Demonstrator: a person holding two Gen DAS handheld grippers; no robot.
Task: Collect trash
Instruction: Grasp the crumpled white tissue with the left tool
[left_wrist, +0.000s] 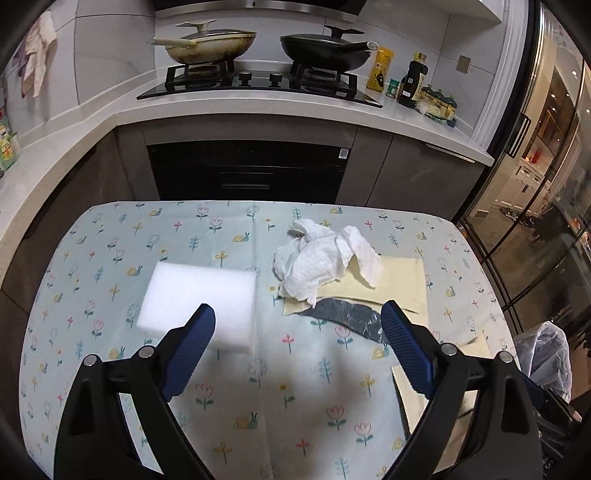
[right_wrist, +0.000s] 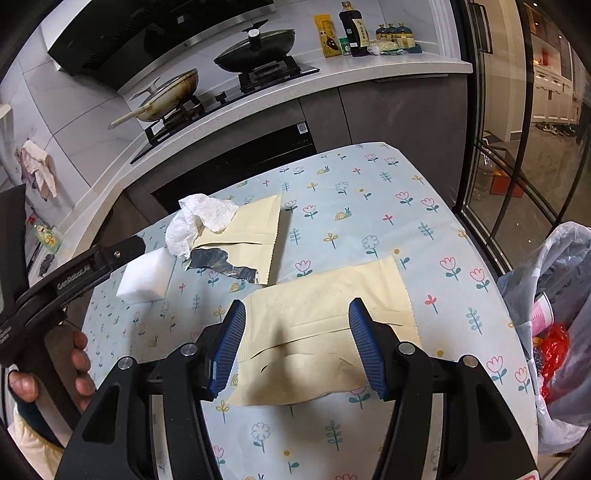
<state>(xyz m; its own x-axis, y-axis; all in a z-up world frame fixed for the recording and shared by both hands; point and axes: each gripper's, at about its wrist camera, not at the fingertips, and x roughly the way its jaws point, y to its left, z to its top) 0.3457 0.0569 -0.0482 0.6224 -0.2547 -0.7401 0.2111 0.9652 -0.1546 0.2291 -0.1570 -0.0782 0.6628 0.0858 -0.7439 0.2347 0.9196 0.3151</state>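
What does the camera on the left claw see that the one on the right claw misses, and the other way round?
Only the left view: its own left claw, open over the flowered tablecloth.
Only the right view: the open right claw over a flat cream paper packet, a hand, red trash in the clear plastic bag.
Both: white foam block, crumpled white paper towel, torn cream packet.

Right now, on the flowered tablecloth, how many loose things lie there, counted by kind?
Cream paper packets: 2, the torn one and the near one
Crumpled white paper towel: 1
White foam block: 1
Total: 4
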